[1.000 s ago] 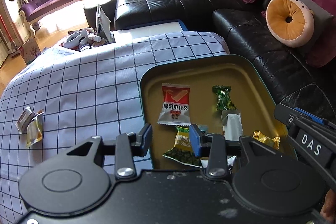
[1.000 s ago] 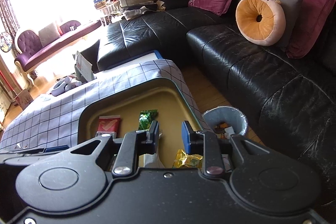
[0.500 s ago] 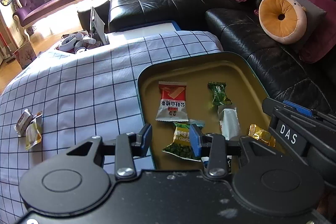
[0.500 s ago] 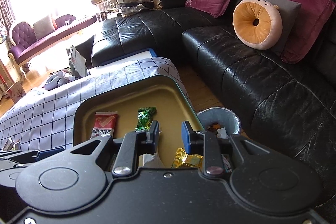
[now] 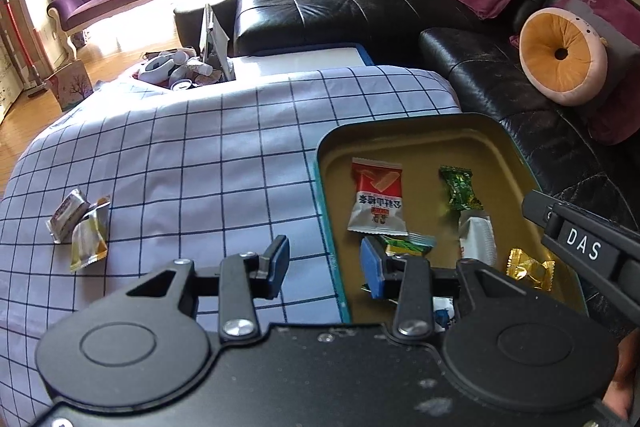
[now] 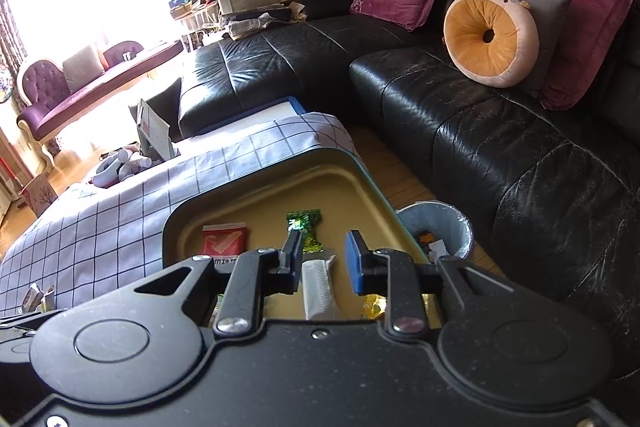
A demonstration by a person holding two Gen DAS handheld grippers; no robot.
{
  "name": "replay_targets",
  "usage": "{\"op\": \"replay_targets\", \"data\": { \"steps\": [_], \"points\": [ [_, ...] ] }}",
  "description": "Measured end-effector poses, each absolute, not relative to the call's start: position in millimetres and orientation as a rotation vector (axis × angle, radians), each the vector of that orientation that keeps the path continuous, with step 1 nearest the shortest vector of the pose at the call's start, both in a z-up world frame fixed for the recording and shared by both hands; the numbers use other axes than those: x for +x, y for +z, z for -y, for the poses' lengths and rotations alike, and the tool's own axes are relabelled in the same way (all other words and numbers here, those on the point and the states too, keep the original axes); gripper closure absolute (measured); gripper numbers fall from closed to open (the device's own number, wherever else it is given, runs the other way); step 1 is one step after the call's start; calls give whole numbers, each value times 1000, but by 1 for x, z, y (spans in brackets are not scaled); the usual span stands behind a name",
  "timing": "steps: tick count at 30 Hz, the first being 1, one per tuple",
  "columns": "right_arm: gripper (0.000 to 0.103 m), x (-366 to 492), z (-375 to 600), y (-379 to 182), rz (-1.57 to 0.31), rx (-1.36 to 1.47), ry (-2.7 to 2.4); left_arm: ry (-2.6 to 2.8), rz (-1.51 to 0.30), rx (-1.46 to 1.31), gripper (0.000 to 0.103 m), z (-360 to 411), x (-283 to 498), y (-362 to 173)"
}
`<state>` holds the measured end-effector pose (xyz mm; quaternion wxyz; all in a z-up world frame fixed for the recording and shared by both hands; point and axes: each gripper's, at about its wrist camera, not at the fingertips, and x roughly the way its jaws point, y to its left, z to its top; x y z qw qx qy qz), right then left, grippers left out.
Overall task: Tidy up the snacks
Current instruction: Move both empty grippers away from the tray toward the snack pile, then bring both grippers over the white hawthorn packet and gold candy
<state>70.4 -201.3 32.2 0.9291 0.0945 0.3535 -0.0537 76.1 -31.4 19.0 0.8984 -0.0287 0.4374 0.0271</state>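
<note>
While both tools hang empty over the snacks, the layout reads like this:

Left gripper (image 5: 324, 261): jaws spread wide with nothing between them, straddling the tray's near-left rim, likely because it is between picks.
Right gripper (image 6: 322, 261): jaws parted and empty, poised above the white packet (image 6: 318, 287), which lies lengthwise in the gap.
Tray (image 5: 404, 131): gold inside, teal-edged, on the right end of the worktop; it serves as the collecting place.
Snacks in tray: red-and-white packet (image 5: 376, 201), green candy (image 5: 458, 187), a green packet (image 5: 406, 245) by the left gripper's right finger, gold candy (image 5: 528, 267).
Stray snacks (image 5: 78, 223): two wrappers touching, well apart from the tray on the checked cloth (image 5: 200, 167); by my judgement these remain to be gathered.
Bin (image 6: 436, 231): on the floor just beside the tray's far corner.
</note>
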Motion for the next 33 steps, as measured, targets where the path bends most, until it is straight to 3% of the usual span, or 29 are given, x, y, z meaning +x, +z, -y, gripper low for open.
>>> {"op": "replay_targets", "data": {
  "steps": [33],
  "points": [
    [67, 75, 130, 31, -738, 111, 8, 198, -906, -181, 62, -69, 62, 20]
  ]
}}
